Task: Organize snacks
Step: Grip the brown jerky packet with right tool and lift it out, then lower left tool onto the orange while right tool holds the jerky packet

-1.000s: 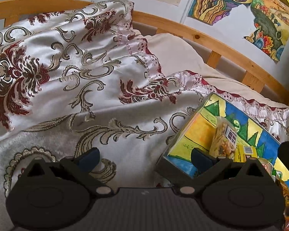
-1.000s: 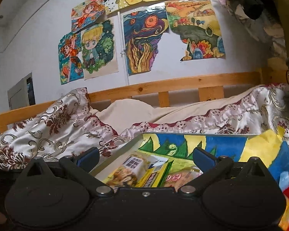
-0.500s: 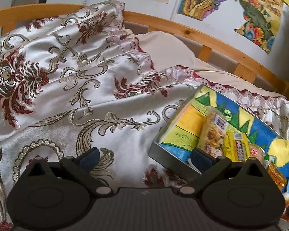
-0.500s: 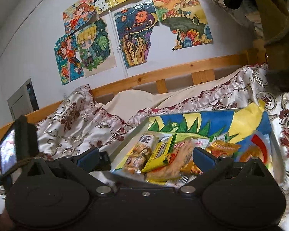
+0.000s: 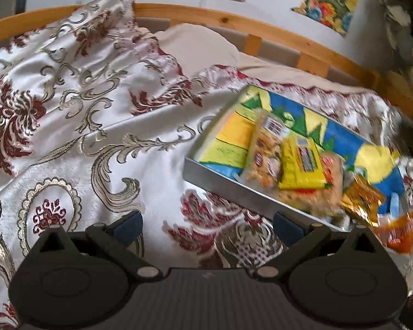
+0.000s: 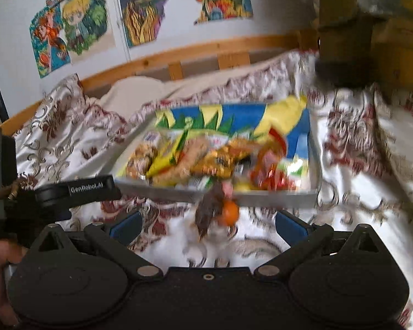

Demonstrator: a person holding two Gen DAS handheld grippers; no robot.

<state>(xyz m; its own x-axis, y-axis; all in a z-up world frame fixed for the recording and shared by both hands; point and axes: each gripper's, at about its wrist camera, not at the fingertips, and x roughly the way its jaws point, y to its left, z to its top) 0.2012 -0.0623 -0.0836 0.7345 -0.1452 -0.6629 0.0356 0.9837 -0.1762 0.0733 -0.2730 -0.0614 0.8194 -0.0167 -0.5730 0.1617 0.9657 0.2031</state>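
A shallow grey box (image 5: 250, 196) with a blue, yellow and green painted bottom lies on the bedspread. It also shows in the right wrist view (image 6: 275, 198). Several snack packets lie in it: a yellow packet (image 5: 300, 165), a tan one (image 5: 264, 148), an orange-gold one (image 5: 363, 200). They appear as a blurred heap in the right wrist view (image 6: 206, 159). A brown and orange snack (image 6: 214, 211) lies on the bedspread in front of the box. My left gripper (image 5: 206, 227) is open and empty, left of the box. My right gripper (image 6: 206, 227) is open and empty, just short of the loose snack.
A white bedspread (image 5: 96, 126) with dark red and gold pattern covers the bed. A wooden bed rail (image 5: 275, 31) and a wall with drawings stand behind. The left gripper's body (image 6: 77, 189) and the hand holding it show at the left of the right wrist view.
Both grippers have pulled back and tilted down, so the box and its snacks show more fully. The loose snack in front of the box has come into the right view.
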